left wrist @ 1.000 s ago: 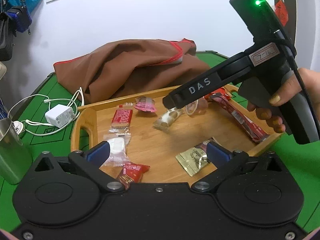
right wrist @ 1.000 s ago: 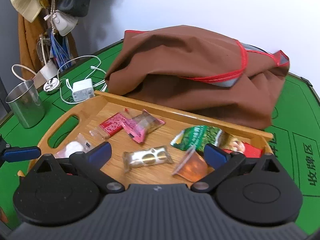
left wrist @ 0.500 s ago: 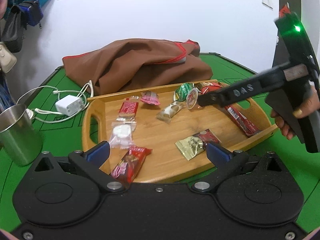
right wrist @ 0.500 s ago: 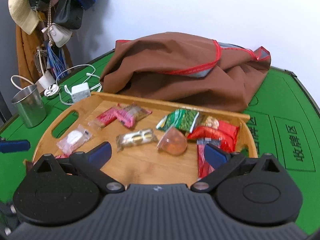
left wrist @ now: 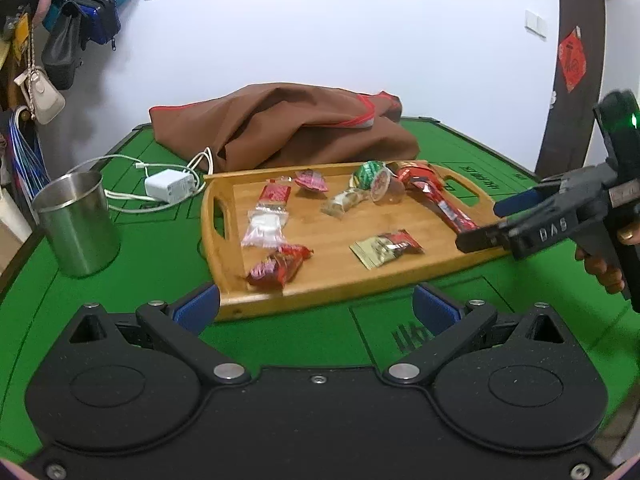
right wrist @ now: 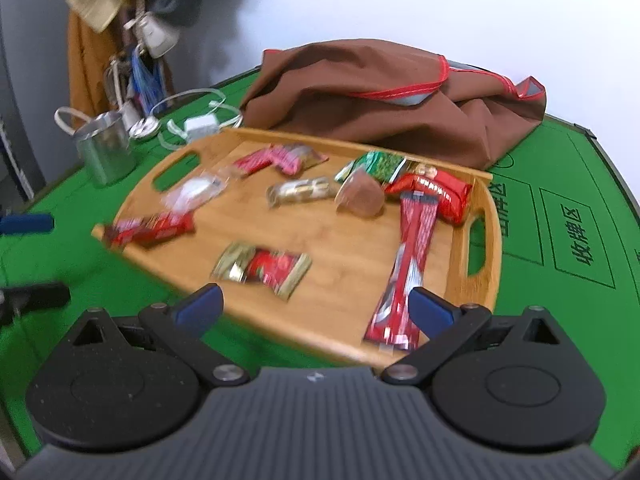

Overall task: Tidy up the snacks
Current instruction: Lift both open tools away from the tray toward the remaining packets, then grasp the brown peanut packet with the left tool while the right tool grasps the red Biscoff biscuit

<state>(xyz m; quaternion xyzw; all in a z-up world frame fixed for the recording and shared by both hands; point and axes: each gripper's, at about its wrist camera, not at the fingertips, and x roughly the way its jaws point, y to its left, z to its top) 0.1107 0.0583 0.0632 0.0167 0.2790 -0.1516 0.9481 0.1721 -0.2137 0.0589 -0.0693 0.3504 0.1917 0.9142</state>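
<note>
A bamboo tray [left wrist: 344,276] [right wrist: 328,280] on the green table holds several wrapped snacks: a long red stick pack [right wrist: 412,248] [left wrist: 448,210], a gold-and-red packet [left wrist: 386,248] [right wrist: 264,268], a red bar [left wrist: 278,268] [right wrist: 152,228], a clear jelly cup [left wrist: 384,186] [right wrist: 360,196], a green packet [right wrist: 376,164] and a white candy bag [left wrist: 264,224]. My left gripper [left wrist: 316,306] is open and empty, just in front of the tray's near edge. My right gripper [right wrist: 314,304] is open and empty at the tray's near right edge; it also shows in the left wrist view [left wrist: 496,220].
A brown cloth bag [left wrist: 288,128] [right wrist: 384,96] lies behind the tray. A steel cup [left wrist: 76,224] [right wrist: 106,148] stands left of it, with a white charger and cable [left wrist: 168,186] beside. Bags hang on the left wall.
Both grippers have pulled back from over the tray toward me. The right gripper has moved off the jelly cup, which now lies on its side in the tray.
</note>
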